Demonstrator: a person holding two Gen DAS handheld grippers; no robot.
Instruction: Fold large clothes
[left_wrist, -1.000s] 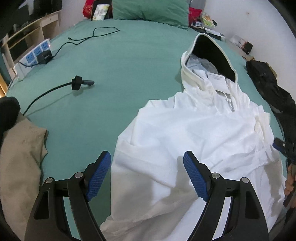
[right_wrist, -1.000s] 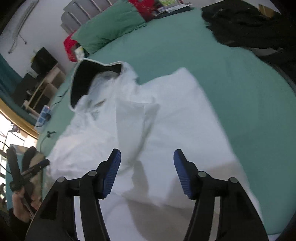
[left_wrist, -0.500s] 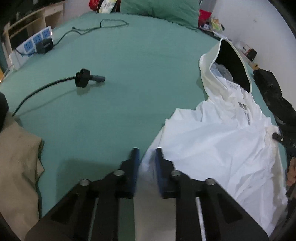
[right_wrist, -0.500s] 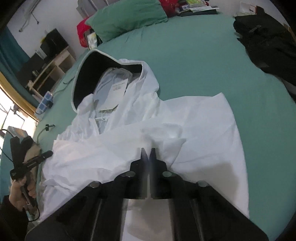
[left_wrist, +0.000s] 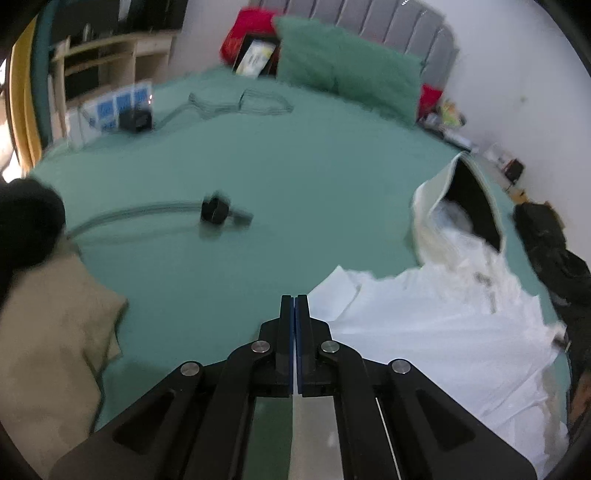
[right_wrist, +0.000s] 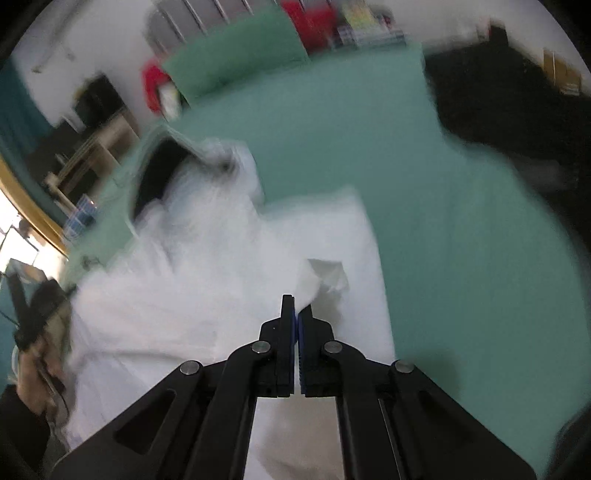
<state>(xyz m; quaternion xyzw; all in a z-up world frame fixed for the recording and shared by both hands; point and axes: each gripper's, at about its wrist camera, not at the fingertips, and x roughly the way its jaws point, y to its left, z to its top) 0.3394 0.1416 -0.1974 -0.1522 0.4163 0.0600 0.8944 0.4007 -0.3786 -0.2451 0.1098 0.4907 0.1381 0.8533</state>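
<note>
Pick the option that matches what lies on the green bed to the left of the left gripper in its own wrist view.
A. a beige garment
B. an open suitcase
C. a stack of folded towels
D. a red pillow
A: in the left wrist view a beige garment lies crumpled on the green bed, left of the left gripper.

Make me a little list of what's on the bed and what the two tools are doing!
surface: green bed sheet
main garment: white hooded jacket, spread out, hood toward the pillow
left tool: shut, white fabric seen beneath it at the jacket's edge
right tool: shut, pinching a fold of the white jacket
other clothes: beige garment at the left; black garment at the right
also on bed: black cable with plug, green pillow
picture quality: right view blurred
</note>
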